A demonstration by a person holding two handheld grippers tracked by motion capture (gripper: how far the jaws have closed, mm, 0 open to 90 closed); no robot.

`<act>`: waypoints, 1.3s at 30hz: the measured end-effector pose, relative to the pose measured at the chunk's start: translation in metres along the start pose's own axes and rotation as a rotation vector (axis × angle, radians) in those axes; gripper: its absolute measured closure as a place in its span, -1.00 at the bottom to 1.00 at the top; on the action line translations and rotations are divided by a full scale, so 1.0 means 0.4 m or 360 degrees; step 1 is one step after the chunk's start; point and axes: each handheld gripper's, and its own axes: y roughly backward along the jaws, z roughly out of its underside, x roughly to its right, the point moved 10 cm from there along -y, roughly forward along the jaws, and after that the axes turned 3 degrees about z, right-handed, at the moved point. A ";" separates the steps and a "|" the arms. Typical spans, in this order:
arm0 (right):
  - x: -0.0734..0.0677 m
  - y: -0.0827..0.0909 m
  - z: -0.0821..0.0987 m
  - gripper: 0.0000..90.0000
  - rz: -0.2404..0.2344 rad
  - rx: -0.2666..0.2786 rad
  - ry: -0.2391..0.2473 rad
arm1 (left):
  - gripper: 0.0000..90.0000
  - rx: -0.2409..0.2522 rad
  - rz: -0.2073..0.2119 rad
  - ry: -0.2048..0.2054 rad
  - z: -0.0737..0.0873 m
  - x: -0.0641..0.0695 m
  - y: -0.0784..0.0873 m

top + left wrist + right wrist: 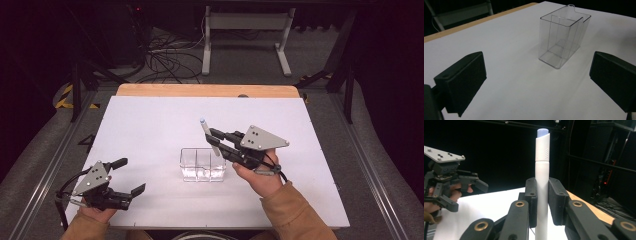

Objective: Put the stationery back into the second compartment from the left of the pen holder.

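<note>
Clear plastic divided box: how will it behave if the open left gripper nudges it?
The clear plastic divided box looks thin-walled and empty, so probably light and apt to slide on the smooth white table. It stands tall on a narrow base, so a high push may tip it.

A lab recording bay: white test table (150, 130), floor cables (165, 60), black surrounds, metal frame legs (245, 40).

The marker (542, 185) is white with a pale blue cap end. The compartment box (202, 164) is clear and colourless. The table (150, 125) top is white, with a light wood strip along its far edge. Both the right gripper (214, 139) and the left gripper (131, 176) are black, each topped by a grey plate. The sleeve (295, 215) is tan.
</note>
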 end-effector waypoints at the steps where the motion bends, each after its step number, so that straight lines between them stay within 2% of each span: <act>1: -0.003 -0.004 0.002 0.76 -0.0010 0.0006 -0.0007 | -0.97 0.0001 -0.0001 -0.0004 0.000 -0.001 0.000; 7: -0.023 -0.024 0.006 0.76 -0.0051 0.0049 -0.0021 | -0.97 0.0000 0.0003 0.0001 0.000 0.000 0.000; 20: -0.049 -0.065 0.043 0.75 -0.0116 0.0070 -0.0087 | -0.97 0.0007 0.0000 -0.0015 -0.001 -0.002 0.001; 30: -0.050 -0.073 0.095 0.75 -0.0114 0.0010 -0.0159 | -0.97 0.0013 0.0006 -0.0018 -0.003 0.000 0.001; 39: -0.043 -0.075 0.142 0.75 -0.0097 -0.0081 -0.0229 | -0.97 0.0013 0.0005 -0.0023 -0.003 -0.002 -0.001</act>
